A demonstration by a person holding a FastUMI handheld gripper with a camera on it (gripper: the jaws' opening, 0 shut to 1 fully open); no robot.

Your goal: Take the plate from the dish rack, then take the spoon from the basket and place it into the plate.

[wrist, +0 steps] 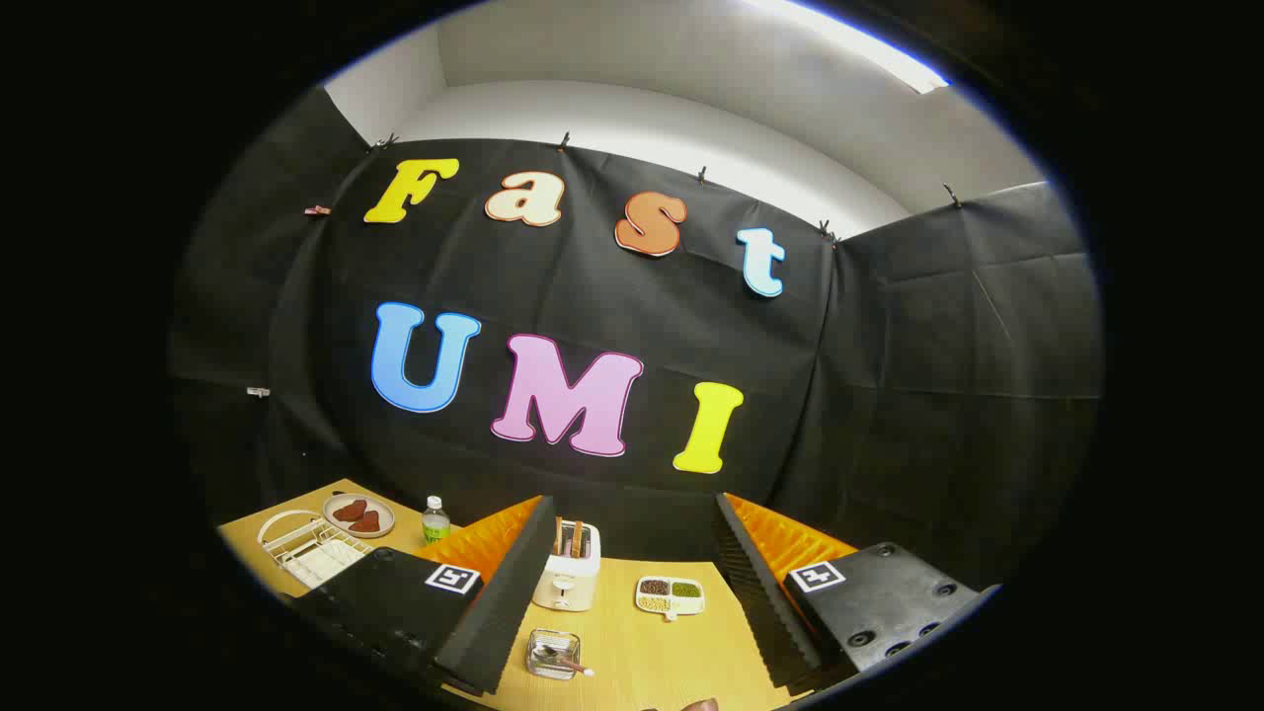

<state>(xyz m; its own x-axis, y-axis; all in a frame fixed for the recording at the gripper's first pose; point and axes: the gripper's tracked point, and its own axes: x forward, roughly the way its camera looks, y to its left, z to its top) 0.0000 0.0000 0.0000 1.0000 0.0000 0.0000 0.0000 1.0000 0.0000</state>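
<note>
Spoon (565,659) basketed, toaster (568,578) beyond, gripper (632,632) agape.

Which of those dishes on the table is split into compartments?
The small tray right of the toaster, between the open gripper fingers: it has separate sections. The round plate by the dish rack is undivided.

The counter (652,642) looks like pale wood with a fine matt grain. The dish rack (311,548) is thin white-coated wire. The little basket (551,654) is shiny wire mesh, with a glossy metal spoon (565,660) in it. The tongs (632,602), spread wide apart, have ribbed, matt-looking inner pads. The toaster (568,578) is smooth cream plastic.
</note>
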